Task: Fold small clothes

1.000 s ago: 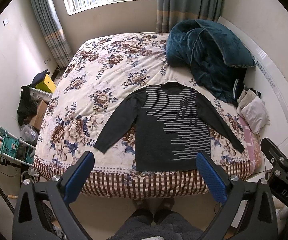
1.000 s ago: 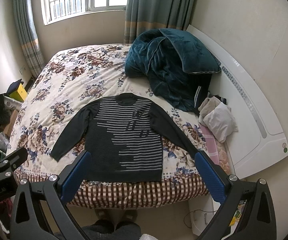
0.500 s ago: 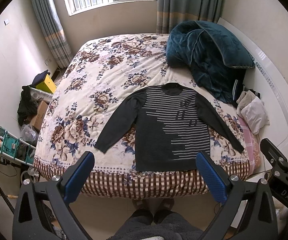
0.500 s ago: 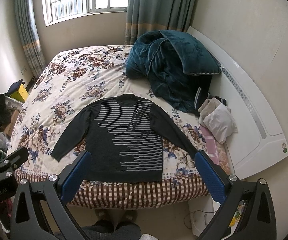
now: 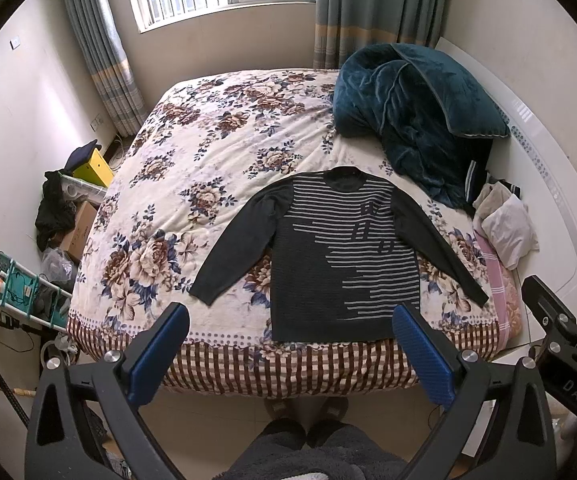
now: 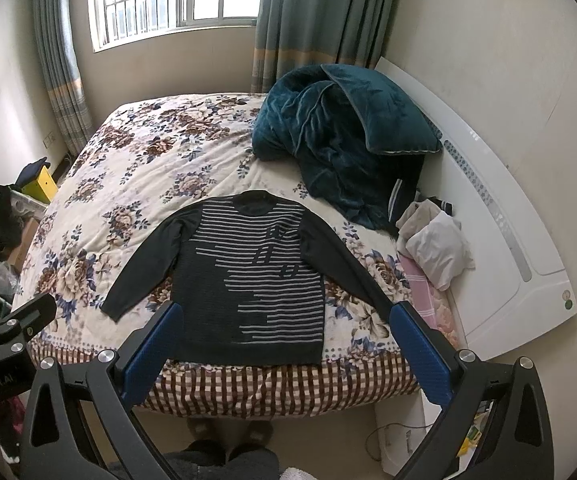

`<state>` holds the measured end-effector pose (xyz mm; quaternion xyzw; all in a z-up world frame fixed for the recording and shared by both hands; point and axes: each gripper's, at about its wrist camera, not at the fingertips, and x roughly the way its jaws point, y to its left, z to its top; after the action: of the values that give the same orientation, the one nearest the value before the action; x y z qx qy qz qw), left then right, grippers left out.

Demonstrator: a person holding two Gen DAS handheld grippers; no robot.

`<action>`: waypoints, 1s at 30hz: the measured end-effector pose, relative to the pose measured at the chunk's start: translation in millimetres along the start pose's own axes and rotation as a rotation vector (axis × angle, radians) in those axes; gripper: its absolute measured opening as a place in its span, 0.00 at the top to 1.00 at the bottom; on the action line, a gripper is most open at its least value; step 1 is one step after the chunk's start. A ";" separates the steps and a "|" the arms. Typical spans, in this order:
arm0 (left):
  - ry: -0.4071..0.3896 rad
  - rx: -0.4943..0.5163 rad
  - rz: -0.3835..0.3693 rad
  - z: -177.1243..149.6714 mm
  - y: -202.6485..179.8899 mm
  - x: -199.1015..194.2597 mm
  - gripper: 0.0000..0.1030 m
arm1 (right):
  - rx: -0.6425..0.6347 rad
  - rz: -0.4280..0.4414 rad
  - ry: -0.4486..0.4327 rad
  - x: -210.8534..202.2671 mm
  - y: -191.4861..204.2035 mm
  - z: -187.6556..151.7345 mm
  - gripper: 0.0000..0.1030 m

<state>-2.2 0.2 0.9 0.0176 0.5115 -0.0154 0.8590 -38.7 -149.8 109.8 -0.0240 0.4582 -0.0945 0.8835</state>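
Both tools hang in the air short of the bed's near edge, each spread wide and gripping nothing: the left tool (image 5: 290,330) frames the sweater's hem between its blue pads, and the right tool (image 6: 284,330) does the same from a little further right. Below them, the person's slippered feet (image 5: 306,406) stand on the floor close to the bed's side.

Past the checked border of the bed (image 5: 288,368) lies the sweater (image 5: 340,256), dark with pale stripes, spread flat and face up on the floral cover. Its hem is the nearest part, lying just inside the bed's edge; its long axis runs straight away from the tools, collar at the far end. The sleeves splay outward and down, one cuff (image 5: 204,296) towards the left, the other cuff (image 5: 476,298) towards the right (each on the side of its matching tool, so neither arm need cross over). Nothing is folded yet, so I judge the task at its very start, with each tool best placed for the sleeve on its own side.

Further off, a heaped teal blanket (image 5: 416,120) sits beyond the collar and to the right, apart from the garment, with a small pile of pale clothes (image 5: 504,224) beside the white headboard.
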 end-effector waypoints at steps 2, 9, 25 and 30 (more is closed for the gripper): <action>0.000 0.002 0.002 -0.3 -0.5 -0.3 0.00 | -0.002 0.000 0.000 -11.4 4.5 -0.7 0.00; -0.003 -0.001 -0.001 -0.2 0.0 -0.1 0.00 | -0.002 -0.001 -0.003 -9.6 3.9 -1.9 0.00; 0.000 0.001 0.003 -4.4 -10.0 -3.4 0.00 | -0.003 0.005 -0.001 -18.6 1.3 0.2 0.00; 0.001 0.001 0.000 -2.3 -5.9 -2.6 0.00 | -0.002 0.005 0.000 -15.2 3.4 -3.3 0.00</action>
<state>-5.6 -5.6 2.1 0.0181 0.5120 -0.0159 0.8586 -49.4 -143.4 119.7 -0.0237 0.4585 -0.0919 0.8836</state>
